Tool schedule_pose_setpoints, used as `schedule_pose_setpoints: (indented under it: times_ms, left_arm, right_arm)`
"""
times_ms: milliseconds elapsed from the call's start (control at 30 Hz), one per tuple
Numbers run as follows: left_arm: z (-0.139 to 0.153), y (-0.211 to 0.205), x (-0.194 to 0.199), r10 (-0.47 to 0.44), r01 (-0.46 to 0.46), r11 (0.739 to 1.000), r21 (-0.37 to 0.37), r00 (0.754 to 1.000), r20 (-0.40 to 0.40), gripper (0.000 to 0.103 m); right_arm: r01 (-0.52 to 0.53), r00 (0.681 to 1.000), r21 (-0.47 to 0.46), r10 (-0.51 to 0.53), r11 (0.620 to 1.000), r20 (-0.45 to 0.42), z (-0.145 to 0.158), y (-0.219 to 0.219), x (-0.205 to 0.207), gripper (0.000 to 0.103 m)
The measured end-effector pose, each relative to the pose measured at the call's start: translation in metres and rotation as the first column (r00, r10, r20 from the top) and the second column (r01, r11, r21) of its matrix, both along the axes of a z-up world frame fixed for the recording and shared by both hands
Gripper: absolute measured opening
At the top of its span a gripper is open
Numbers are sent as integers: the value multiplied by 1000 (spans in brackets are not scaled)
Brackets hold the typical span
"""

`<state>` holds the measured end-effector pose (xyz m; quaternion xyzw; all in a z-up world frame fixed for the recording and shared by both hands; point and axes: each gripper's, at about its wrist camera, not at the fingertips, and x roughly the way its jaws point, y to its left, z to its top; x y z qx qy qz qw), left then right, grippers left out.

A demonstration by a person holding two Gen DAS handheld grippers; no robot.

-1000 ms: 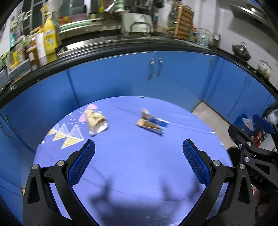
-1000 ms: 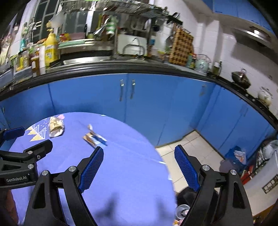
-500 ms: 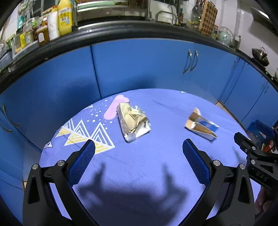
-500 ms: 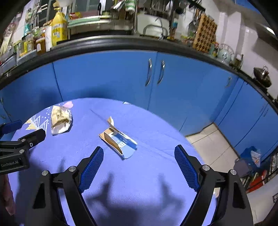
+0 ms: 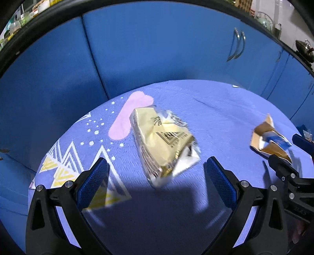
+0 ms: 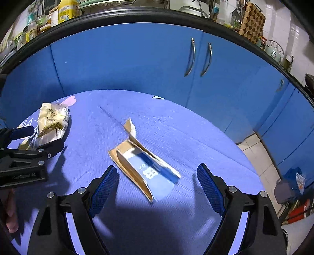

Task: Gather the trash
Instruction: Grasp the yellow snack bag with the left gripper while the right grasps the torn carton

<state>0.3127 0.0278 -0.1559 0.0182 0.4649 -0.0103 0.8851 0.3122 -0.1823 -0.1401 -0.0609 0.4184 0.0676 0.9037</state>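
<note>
A crumpled yellow and silver snack wrapper (image 5: 163,142) lies on the round blue-cloth table (image 5: 215,109). My left gripper (image 5: 156,183) is open and hovers just in front of it, the wrapper's near end between the fingers. A torn brown and blue carton (image 6: 144,166) lies flat further right. My right gripper (image 6: 157,187) is open with the carton's near end between its fingers. The carton also shows in the left wrist view (image 5: 270,142), and the wrapper in the right wrist view (image 6: 52,122).
Blue kitchen cabinets (image 6: 137,64) curve behind the table, under a counter with bottles (image 6: 64,11). Tiled floor (image 6: 261,157) and bags (image 6: 296,180) lie to the right of the table edge. The cloth has a pink patch (image 5: 129,115) and yellow triangles (image 5: 60,166).
Both grippers have dropped toward the table and moved forward. The wrapper and the carton now lie close between the open fingers. Neither piece has been touched.
</note>
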Motion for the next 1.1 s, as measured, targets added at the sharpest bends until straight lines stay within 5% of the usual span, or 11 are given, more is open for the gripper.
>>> schedule_pose_setpoints:
  times_ms: [367,500,600,667,767,1100]
  left_arm:
    - [-2,-1,19,-4,4,1000,0,1000,-13,98]
    - [0,2,15,7,-7,1000,-1,1000,2,91]
    - [4,-2,9,-15,15,1000,0,1000,22,75]
    - [6,-7,3,-36,36,999,1,999,33,57]
    - [7,-13,-4,-56,56,998,-3,998,28,49]
    - [13,-10,-43,-55,55,997,-54,998,10,40]
  right_arm:
    - [-16,999,65,19,998,-42,-9,-1,26,81]
    - [-48,998,80,50,996,-25,-7,4,21,57]
    - [-73,997,82,74,994,-18,-5,11,15,33]
    - [-82,997,47,82,996,-8,-3,16,9,32]
    - [-89,996,23,89,996,8,-2,19,-3,32]
    - [-76,997,15,76,997,29,18,7,-42,32]
